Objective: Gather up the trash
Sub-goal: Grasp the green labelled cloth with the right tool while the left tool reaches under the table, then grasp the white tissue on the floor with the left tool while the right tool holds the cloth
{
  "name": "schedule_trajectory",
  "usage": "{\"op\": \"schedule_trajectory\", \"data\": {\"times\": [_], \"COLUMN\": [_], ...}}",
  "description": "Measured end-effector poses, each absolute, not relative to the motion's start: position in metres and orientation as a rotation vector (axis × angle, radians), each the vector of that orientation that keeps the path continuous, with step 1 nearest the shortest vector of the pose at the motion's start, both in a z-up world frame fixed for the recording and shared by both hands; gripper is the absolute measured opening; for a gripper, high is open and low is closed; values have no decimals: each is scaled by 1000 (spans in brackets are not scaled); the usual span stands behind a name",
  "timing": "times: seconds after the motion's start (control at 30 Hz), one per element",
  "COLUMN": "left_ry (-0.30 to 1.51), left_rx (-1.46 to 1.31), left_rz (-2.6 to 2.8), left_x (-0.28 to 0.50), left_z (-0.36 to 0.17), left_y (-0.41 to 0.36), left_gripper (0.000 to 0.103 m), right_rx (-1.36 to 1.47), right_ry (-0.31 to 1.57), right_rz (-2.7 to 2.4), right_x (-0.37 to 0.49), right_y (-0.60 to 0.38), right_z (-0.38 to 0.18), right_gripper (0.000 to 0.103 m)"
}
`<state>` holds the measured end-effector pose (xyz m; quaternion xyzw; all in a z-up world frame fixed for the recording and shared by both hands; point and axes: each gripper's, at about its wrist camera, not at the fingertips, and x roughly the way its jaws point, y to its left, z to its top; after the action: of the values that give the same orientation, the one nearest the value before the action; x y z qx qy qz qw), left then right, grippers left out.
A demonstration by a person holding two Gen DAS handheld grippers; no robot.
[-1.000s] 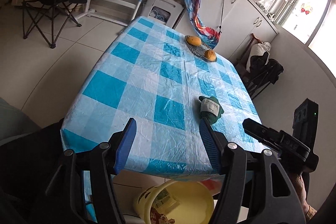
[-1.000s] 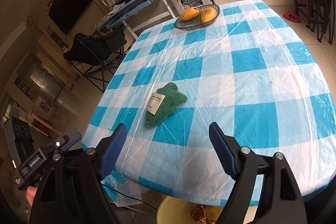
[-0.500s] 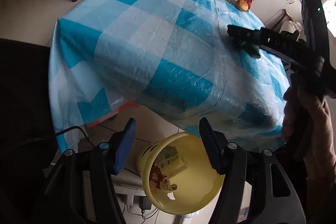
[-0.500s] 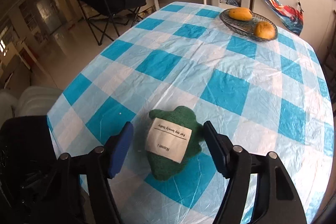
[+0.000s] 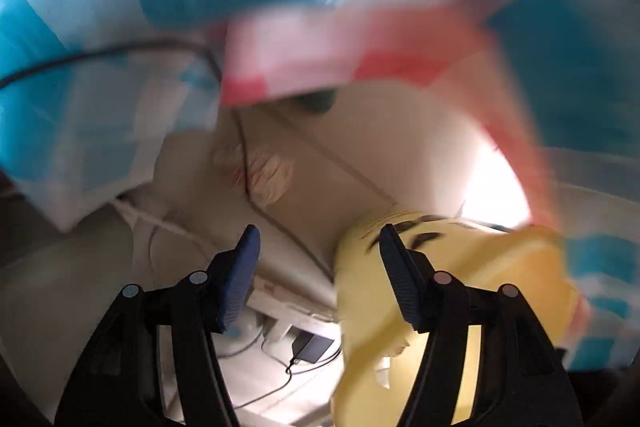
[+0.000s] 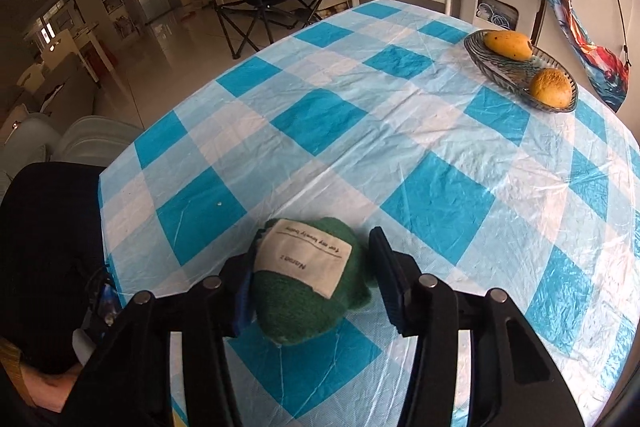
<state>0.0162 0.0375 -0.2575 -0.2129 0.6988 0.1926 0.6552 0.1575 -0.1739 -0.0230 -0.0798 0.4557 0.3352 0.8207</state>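
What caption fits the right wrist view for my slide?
Right tool closing around a green knitted item on the blue checked tablecloth; fruit dish behind.

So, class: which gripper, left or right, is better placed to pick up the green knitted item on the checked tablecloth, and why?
Right. The right gripper already straddles the green knitted item, and its jaws are closing around it. The left gripper is below the table edge beside the yellow bin, with nothing between its jaws.

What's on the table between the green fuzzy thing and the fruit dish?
Nothing: only bare checked tablecloth lies between the green fuzzy thing and the fruit dish, seen in the right wrist view.
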Motion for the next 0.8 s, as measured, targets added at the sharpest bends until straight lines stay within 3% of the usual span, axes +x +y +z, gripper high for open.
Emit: {"op": "schedule_trajectory", "data": {"times": [0.03,0.07,0.13,0.2,0.3,0.8], "left_ry": [1545,1535,1591,1602,1627,1759], "left_rx": [-600,-646,-622,-646,-717,-581], "left_rz": [432,460,453,484,501,476], "left_x": [13,15,22,22,24,44], "left_z": [-268,-278,-305,-321,-344,-454], "left_y": [44,48,50,60,77,78], "left_gripper": [70,71,69,57,54,55], "right_rx": [-161,-148,-116,-94,-67,-47], "right_ry": [976,982,992,998,1002,1001], "right_rz": [721,727,736,743,749,758], "right_x": [159,160,163,164,165,168], "right_y": [-175,-175,-177,-180,-181,-177], "right_z": [-22,-22,-23,-22,-23,-23], "right_gripper": [50,51,51,51,53,57]}}
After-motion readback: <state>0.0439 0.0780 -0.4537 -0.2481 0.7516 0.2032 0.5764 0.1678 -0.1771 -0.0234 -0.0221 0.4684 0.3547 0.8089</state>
